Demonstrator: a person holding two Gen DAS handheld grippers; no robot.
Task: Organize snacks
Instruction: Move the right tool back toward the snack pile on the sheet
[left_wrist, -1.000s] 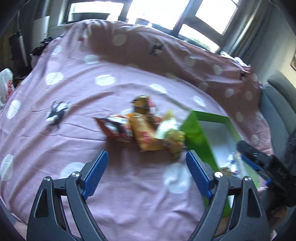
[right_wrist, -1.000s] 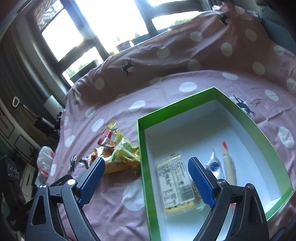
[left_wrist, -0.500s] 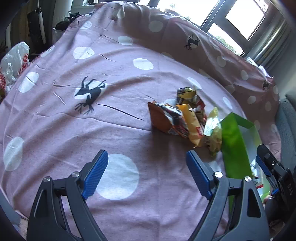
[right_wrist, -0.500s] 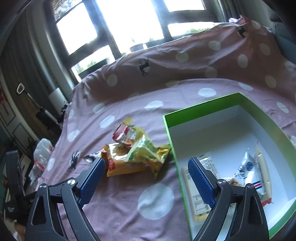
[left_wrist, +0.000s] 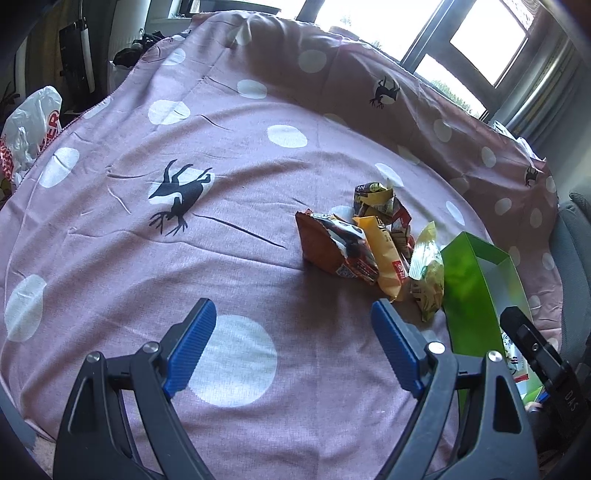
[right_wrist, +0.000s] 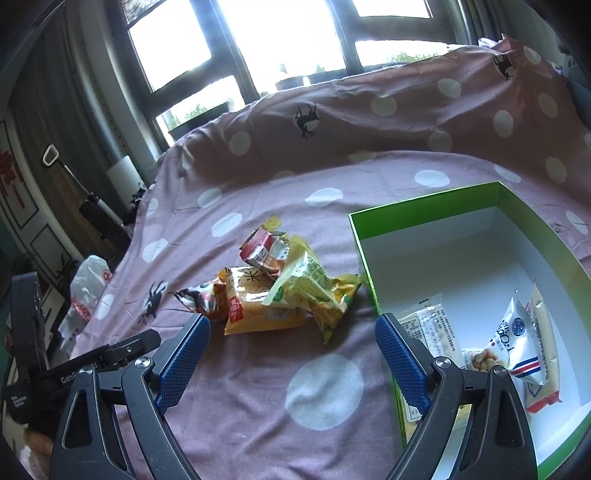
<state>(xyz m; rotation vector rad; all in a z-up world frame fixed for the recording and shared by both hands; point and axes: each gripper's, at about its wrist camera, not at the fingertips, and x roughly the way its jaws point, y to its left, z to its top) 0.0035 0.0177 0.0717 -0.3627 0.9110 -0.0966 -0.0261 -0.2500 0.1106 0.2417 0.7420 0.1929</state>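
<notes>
Several snack packets (right_wrist: 280, 291) lie in a loose heap on the pink spotted cloth (left_wrist: 229, 258), ahead of both tongs and just beside the green box (right_wrist: 432, 201). Their print is mostly too small or crumpled to read; the orange packet (right_wrist: 258, 314) shows a red label patch with characters that cannot be made out, and the brown packet (left_wrist: 332, 245) carries no legible wording. Inside the box, ahead and to the right of the right tongs (right_wrist: 291, 360), a white packet (right_wrist: 515, 343) with red and blue stripes bears blue lettering and a round seal, unreadable here, and a clear packet (right_wrist: 430, 328) shows a block of fine black text. "DAS" is printed on the black body seen at the right edge of the left wrist view, and "Gen" begins a word on the one at the left of the right wrist view. The left tongs (left_wrist: 293, 347) are spread wide, holding nothing, above the cloth with the heap ahead and to their right. The right tongs are equally wide apart and hold nothing, their right finger (right_wrist: 400, 363) crossing in front of the box's near wall.
</notes>
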